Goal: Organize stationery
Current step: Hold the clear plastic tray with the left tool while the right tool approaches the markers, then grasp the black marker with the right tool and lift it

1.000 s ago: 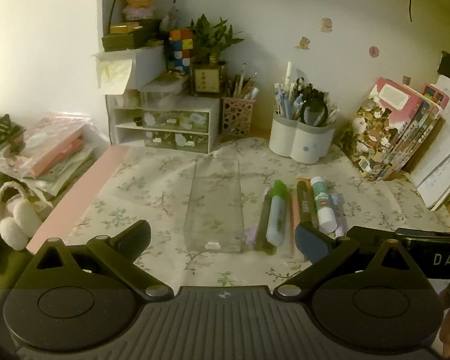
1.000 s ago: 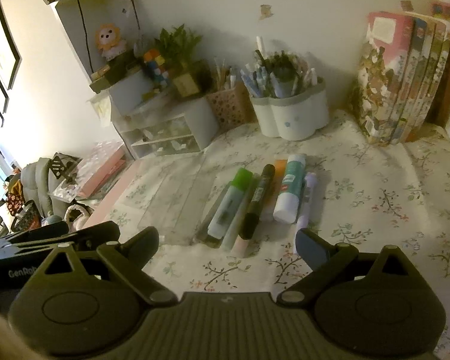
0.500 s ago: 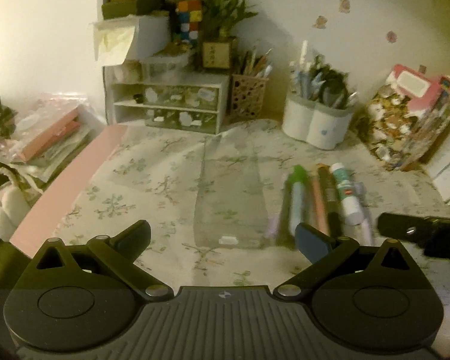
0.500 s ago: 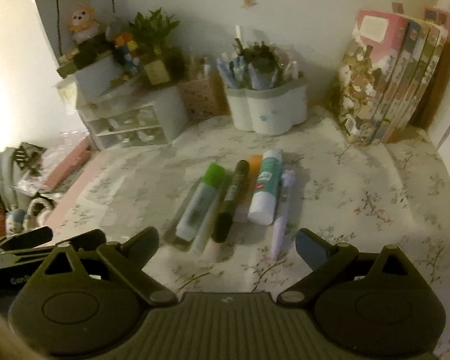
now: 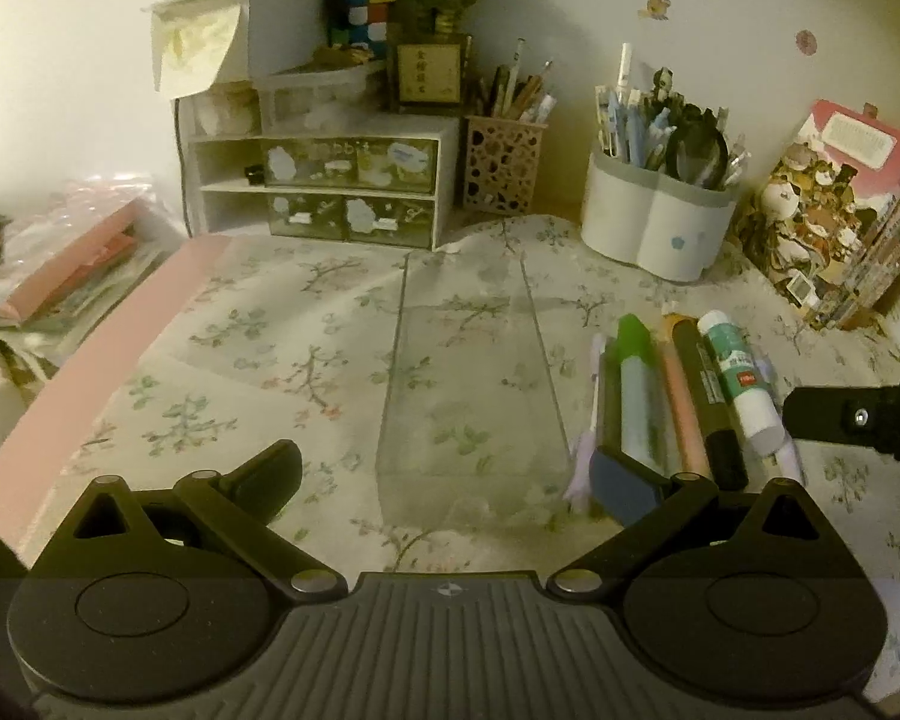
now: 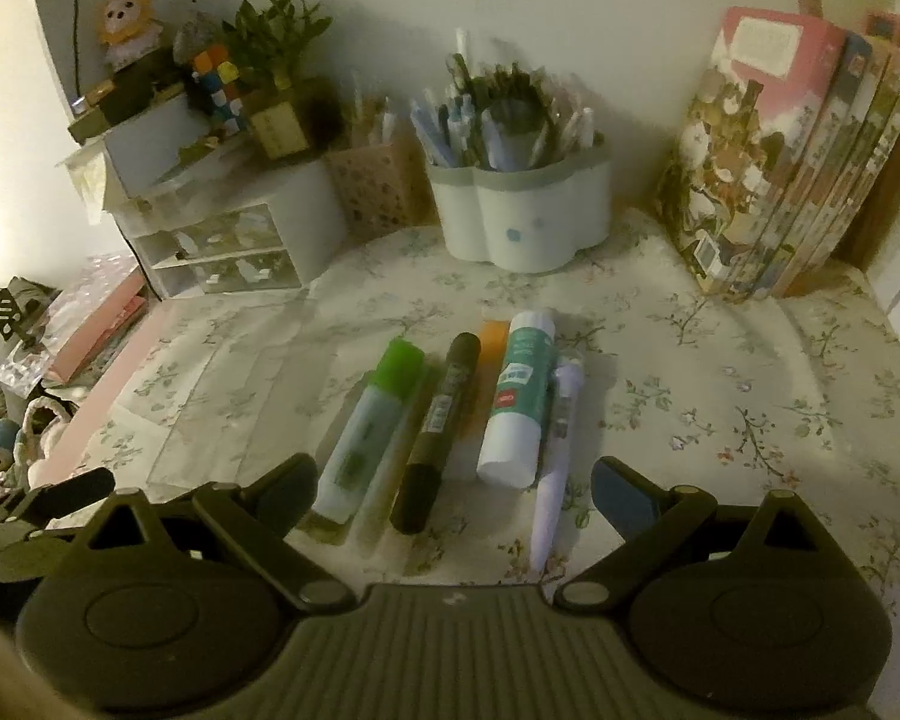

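Observation:
A row of stationery lies on the floral cloth: a green-capped highlighter (image 6: 372,432), a dark marker (image 6: 441,426), an orange pen (image 6: 489,348), a teal-and-white glue stick (image 6: 519,396) and a lilac pen (image 6: 558,456). The row also shows in the left wrist view, with the highlighter (image 5: 633,384) and glue stick (image 5: 738,378). A clear plastic box (image 5: 471,384) lies flat left of the row. My left gripper (image 5: 444,480) is open over the box's near end. My right gripper (image 6: 456,489) is open, just short of the row's near ends.
A white pen holder (image 6: 522,216), a lattice pencil cup (image 5: 504,162), a small drawer unit (image 5: 324,186) and a potted plant stand along the back wall. Books (image 6: 792,156) lean at the right. A pink mat edge (image 5: 90,372) and plush toys lie left.
Both grippers have moved forward and lower toward the table. The right gripper has shifted right until the row of pens sits between its fingers. Both stay open.

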The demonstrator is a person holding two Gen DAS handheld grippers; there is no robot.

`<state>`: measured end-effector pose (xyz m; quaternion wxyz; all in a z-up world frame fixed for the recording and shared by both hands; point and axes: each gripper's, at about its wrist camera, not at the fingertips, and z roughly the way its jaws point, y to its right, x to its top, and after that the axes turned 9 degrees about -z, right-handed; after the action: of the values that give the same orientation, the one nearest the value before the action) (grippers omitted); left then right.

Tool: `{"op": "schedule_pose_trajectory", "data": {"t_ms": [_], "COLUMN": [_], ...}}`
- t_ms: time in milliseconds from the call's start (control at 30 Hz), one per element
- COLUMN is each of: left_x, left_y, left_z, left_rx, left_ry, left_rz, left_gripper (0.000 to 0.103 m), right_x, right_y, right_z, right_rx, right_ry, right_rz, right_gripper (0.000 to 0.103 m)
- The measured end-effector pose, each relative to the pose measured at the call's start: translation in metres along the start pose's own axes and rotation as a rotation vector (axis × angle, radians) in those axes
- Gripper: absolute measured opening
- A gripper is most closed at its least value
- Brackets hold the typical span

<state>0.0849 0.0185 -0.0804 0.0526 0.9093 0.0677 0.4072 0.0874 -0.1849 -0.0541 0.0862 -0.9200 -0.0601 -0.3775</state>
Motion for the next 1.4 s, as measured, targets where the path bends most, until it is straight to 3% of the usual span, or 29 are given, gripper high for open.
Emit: {"op": "schedule_pose_trajectory", "data": {"t_ms": [133,433,533,567,600,667,833,933,1067,1133,1267,1400], "left_x": [-0.002,-0.013,-0.014,-0.015,-0.015,-0.018,-0.02,-0.018,-0.016,-0.014,-0.008,-0.003], "left_y": [0.003,-0.008,-0.004,-0.001,0.0,0.004,0.007,0.008,0.009,0.01,0.011,0.013], "left_z": [0.018,0.045,0.045,0.045,0.046,0.048,0.049,0.05,0.051,0.052,0.054,0.055], "left_rx": [0.0,0.025,0.033,0.037,0.044,0.052,0.049,0.051,0.063,0.068,0.08,0.09], "left_ry": [0.009,0.008,0.03,0.041,0.05,0.065,0.076,0.062,0.046,0.036,-0.006,-0.038], "left_rz": [-0.024,-0.082,-0.056,-0.04,-0.027,-0.009,0.008,0.008,0.004,0.002,0.002,0.002], "left_gripper": [0.097,0.093,0.08,0.076,0.076,0.075,0.073,0.073,0.073,0.073,0.073,0.073], "right_x": [0.0,-0.005,-0.004,-0.002,0.001,0.008,0.027,0.036,0.044,0.045,0.044,0.044], "right_y": [0.006,0.049,0.053,0.055,0.055,0.054,0.029,0.016,0.005,0.001,0.0,0.003], "right_z": [0.006,0.018,0.024,0.027,0.03,0.033,0.053,0.069,0.081,0.087,0.095,0.095], "right_rx": [-0.004,0.01,0.036,0.042,0.046,0.056,0.152,0.105,0.11,0.113,0.077,0.084], "right_ry": [-0.002,-0.02,-0.018,-0.021,-0.024,-0.02,-0.045,-0.071,-0.113,-0.139,-0.16,-0.164], "right_rz": [0.002,0.142,0.156,0.163,0.168,0.167,0.082,0.034,-0.002,-0.021,-0.024,-0.001], "right_gripper": [0.077,0.073,0.061,0.052,0.041,0.033,0.029,0.029,0.028,0.025,0.0,0.0]}}
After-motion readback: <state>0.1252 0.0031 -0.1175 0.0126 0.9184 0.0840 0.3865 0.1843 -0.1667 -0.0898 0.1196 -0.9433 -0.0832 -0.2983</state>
